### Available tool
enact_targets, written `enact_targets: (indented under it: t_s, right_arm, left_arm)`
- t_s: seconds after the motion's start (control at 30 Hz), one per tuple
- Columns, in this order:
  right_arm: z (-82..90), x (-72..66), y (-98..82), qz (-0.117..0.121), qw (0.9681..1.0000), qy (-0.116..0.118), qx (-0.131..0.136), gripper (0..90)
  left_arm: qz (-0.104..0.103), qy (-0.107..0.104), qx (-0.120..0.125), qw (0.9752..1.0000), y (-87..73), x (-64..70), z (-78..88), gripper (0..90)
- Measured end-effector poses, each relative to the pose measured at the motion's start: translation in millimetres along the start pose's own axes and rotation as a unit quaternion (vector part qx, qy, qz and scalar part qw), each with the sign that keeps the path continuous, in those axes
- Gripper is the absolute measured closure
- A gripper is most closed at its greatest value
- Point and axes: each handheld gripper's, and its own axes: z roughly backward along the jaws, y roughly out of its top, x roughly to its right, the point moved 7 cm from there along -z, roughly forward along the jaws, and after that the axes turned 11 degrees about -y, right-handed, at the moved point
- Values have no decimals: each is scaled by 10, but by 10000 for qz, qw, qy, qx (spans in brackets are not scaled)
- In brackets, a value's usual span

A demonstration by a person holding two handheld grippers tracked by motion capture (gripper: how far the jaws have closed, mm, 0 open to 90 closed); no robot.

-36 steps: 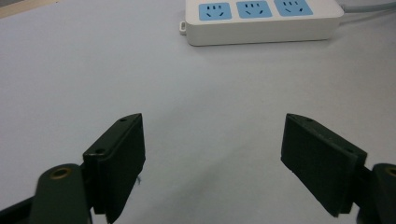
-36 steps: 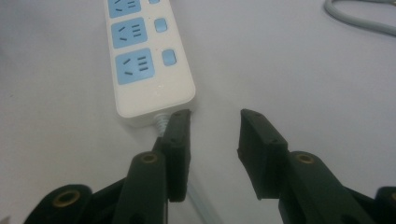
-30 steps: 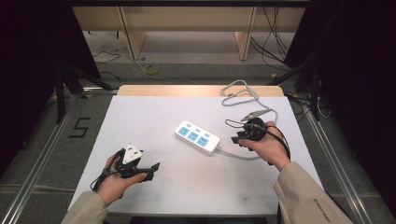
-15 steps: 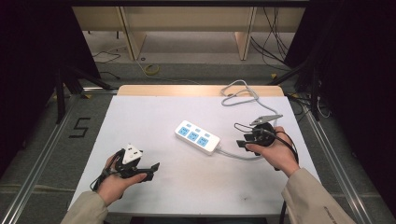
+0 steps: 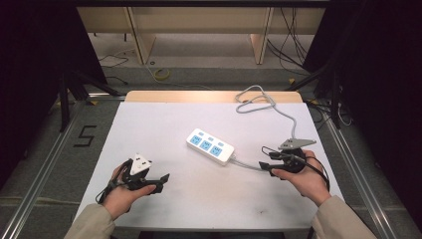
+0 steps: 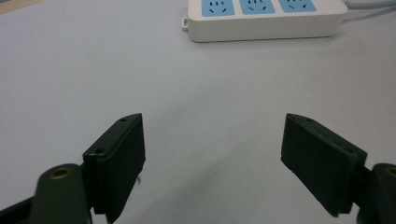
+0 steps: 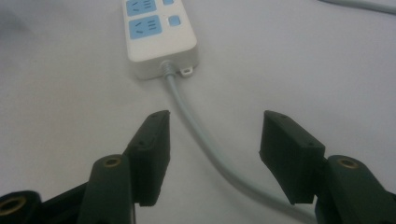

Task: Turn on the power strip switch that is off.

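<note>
Power strip [image 5: 210, 147] work looks to be at an early stage: the white strip with its blue sockets lies flat near the middle of the worktop [image 5: 164, 124], nothing is plugged into it, and neither tool holds anything. Its grey cable [image 5: 278, 112] runs from the strip's right end, past the right hand, and loops away toward the far edge of the worktop. What is left, as far as I can judge, is the whole of the handling: a grasp on the cable or the strip has not yet been made. The right hand-held gripper [image 7: 212, 140] has just been opening its jaws, and they stand wide apart with the cable lying on the worktop between them, untouched by either pad; the strip's cable end sits just ahead of it. The left hand-held gripper [image 6: 212, 158] rests near the worktop's near-left corner, jaws spread and empty, with the strip well apart from it, beyond bare surface.
</note>
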Motion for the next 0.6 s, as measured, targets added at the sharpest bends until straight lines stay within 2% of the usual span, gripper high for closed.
enact_targets:
  t_s: [0.07,0.37,0.6]
  right_arm:
    - [37,-13,-57,-46,9999,41,79,416]
    - [180,-7,-243,-169,9993,-54,342,368]
    - [216,12,-293,-279,9985,-148,449,338]
  left_arm:
    - [-12,-1,-12,10000,-1,0,3,213]
    - [-12,-5,-13,10000,0,-6,16,212]
    - [-7,-14,-31,10000,-3,-6,12,211]
